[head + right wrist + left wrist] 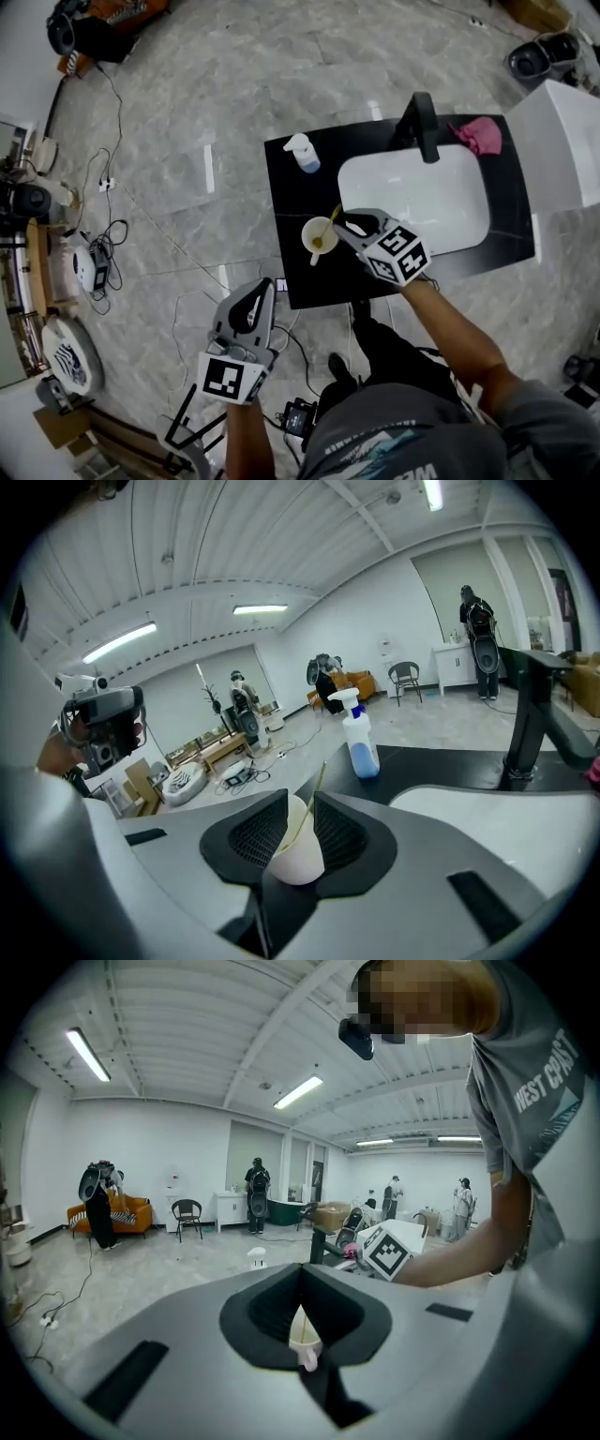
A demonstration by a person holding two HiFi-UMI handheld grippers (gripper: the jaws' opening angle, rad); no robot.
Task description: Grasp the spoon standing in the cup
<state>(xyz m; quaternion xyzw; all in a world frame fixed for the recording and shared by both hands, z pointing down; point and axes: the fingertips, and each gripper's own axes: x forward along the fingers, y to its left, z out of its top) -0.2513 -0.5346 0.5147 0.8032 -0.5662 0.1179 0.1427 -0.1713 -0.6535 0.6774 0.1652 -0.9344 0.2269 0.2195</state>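
A cream cup stands on the black counter, just left of the sink, with a yellow spoon leaning in it. My right gripper reaches the cup from the right. In the right gripper view the right gripper is narrowly open. The spoon's thin handle rises through the gap, and the cup sits just beyond the fingers. My left gripper hangs off the counter's front-left corner. Its tips meet, with nothing held.
A spray bottle with blue liquid stands at the counter's back left. A black faucet rises behind the white sink, and a pink cloth lies at the back right. Cables trail on the floor to the left.
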